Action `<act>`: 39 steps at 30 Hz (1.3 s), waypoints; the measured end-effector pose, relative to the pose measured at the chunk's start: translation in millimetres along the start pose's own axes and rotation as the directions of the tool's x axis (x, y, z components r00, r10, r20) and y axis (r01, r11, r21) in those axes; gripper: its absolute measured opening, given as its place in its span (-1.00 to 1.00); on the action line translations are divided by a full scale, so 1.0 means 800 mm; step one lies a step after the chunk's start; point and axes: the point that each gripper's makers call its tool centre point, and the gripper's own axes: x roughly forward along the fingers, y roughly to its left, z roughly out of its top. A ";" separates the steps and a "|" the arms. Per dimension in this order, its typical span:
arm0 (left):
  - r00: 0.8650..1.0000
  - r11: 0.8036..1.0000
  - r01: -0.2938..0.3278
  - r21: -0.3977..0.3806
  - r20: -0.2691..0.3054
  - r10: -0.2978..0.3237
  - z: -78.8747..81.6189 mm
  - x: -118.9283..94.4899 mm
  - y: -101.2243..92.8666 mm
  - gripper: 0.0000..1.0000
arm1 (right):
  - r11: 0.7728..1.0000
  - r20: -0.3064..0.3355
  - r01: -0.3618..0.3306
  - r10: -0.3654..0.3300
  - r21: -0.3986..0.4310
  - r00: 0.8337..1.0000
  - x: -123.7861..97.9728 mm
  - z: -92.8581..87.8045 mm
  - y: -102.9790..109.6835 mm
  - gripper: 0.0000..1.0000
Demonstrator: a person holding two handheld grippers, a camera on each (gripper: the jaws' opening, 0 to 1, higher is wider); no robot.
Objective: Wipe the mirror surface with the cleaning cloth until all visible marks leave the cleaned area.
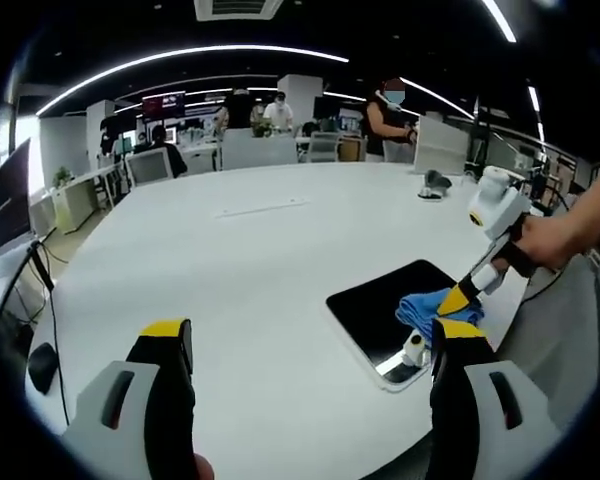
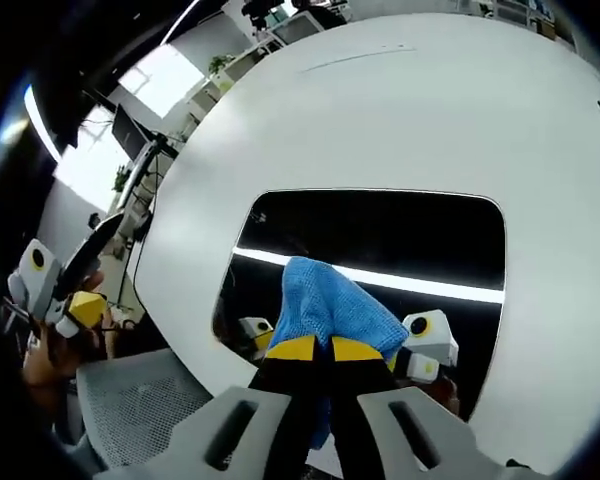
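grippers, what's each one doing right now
Left gripper: open, empty, above the white table.
Right gripper: shut on the blue cleaning cloth, over the dark rectangular mirror.

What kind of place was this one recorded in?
Most likely an open-plan office: a large white table holding the mirror, monitors and chairs around it, and strip ceiling lights overhead.

Blue cloth (image 2: 330, 305), dark mirror (image 2: 420, 235), white table (image 1: 260, 270).

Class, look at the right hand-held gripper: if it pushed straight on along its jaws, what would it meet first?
Probably the mirror: the right hand-held gripper, shut on the blue cloth, points down at the glass, though contact depth is unclear.
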 end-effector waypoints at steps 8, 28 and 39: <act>1.000 1.000 0.000 -0.018 0.013 0.000 -0.002 -0.005 0.002 0.98 | 1.000 0.003 0.010 -0.010 -0.017 1.000 0.006 0.013 -0.005 -1.00; 1.000 1.000 0.008 -0.006 -0.001 -0.008 -0.013 0.003 0.001 0.98 | 0.992 0.014 0.058 -0.056 -0.116 0.998 0.022 0.059 -0.013 -1.00; 1.000 1.000 0.001 0.010 -0.011 -0.001 -0.010 0.009 0.004 0.98 | 0.989 0.034 0.083 -0.080 -0.126 0.996 0.031 0.095 -0.024 -1.00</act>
